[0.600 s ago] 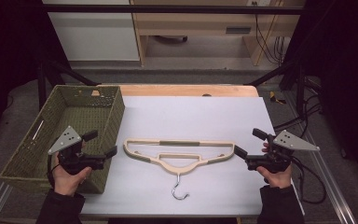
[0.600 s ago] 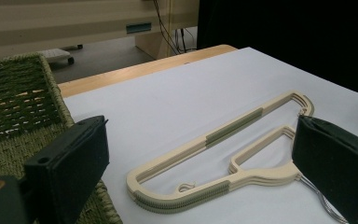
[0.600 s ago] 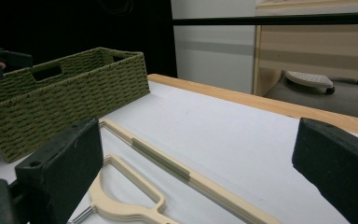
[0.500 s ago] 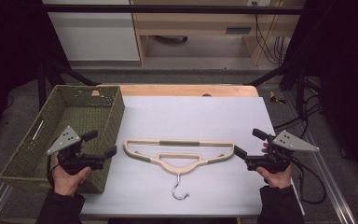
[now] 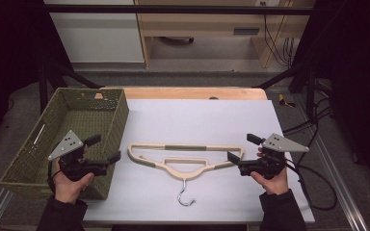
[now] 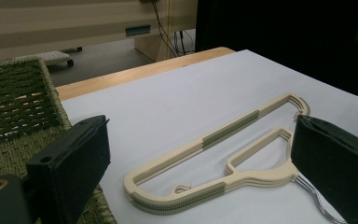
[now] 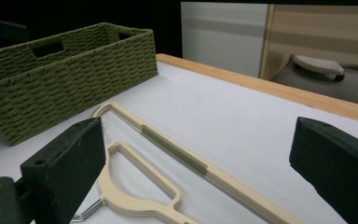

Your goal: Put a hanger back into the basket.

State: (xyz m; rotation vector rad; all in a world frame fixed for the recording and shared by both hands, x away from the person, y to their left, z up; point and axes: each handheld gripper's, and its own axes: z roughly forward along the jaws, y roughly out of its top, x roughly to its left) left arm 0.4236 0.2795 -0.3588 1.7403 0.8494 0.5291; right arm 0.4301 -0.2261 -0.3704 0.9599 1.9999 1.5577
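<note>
A stack of cream hangers (image 5: 185, 156) with olive grip strips and a metal hook (image 5: 184, 197) lies flat on the white table top (image 5: 197, 115). My left gripper (image 5: 104, 148) stands open just left of the hangers' left end, beside the basket, with nothing between its jaws. My right gripper (image 5: 244, 148) stands open at the hangers' right end, also holding nothing. In the left gripper view the hangers (image 6: 223, 154) lie ahead between the jaws. In the right gripper view the hangers (image 7: 168, 154) run across the table below the jaws.
A green woven basket (image 5: 38, 144) sits at the table's left side, its wall close to my left gripper; it also shows in the right gripper view (image 7: 65, 79). A wooden strip (image 5: 192, 92) edges the far side. Cables (image 5: 313, 178) trail off right.
</note>
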